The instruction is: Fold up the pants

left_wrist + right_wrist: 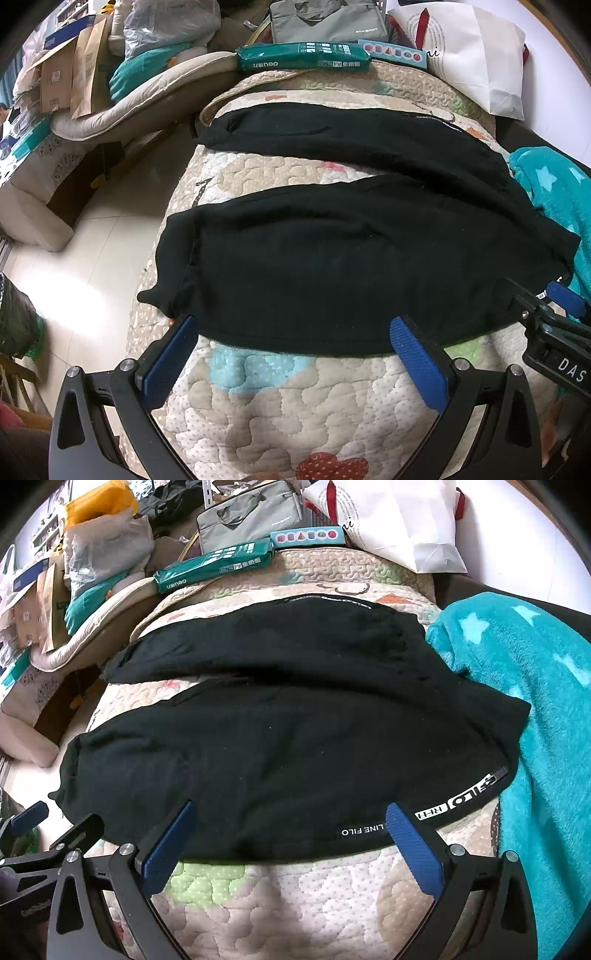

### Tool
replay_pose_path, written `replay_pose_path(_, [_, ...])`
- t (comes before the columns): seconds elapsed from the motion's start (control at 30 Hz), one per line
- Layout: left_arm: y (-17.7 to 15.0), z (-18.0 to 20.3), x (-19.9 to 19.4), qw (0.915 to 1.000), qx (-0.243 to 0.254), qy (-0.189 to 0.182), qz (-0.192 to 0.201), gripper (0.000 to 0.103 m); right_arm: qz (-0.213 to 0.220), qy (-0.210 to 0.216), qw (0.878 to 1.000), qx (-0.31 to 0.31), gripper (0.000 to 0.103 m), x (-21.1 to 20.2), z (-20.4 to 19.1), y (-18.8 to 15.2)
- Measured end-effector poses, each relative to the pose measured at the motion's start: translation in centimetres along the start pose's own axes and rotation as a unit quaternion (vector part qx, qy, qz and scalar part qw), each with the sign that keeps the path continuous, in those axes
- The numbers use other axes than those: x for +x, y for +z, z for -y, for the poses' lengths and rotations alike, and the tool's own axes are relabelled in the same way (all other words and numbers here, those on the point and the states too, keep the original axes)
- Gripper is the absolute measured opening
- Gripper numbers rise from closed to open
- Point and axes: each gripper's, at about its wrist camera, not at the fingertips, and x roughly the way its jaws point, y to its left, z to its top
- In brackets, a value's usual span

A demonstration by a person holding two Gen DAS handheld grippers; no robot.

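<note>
Quilt (295, 398) holds limp, light pants (351, 258); both left gripper (299, 354) and right gripper (291, 842) gape, so pinch near hem.

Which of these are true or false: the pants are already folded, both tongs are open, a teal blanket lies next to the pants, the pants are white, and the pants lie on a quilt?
1. The pants are already folded. False: both legs lie spread apart, with quilt showing between them.
2. Both tongs are open. True: the left tongs and right tongs each stand wide open at the near edge of the pants.
3. A teal blanket lies next to the pants. True, at the waist end.
4. The pants are white. False: they are black.
5. The pants lie on a quilt. True.
</note>
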Motion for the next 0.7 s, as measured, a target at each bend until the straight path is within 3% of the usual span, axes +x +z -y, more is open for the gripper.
replay_pose_path(0.4, [-0.2, 0.2, 0.7, 0.9999, 0.0, 0.003, -0.014, 0.103, -0.011, 0.002, 1.0, -0.006, 0.103, 0.6, -0.3, -0.4])
replay_pose_path(0.7, [-0.9, 0.1, 2.8, 0.9978, -0.012, 0.004, -0.065, 0.103, -0.032, 0.003, 0.999, -0.012, 0.103, 1.3, -0.5, -1.0])
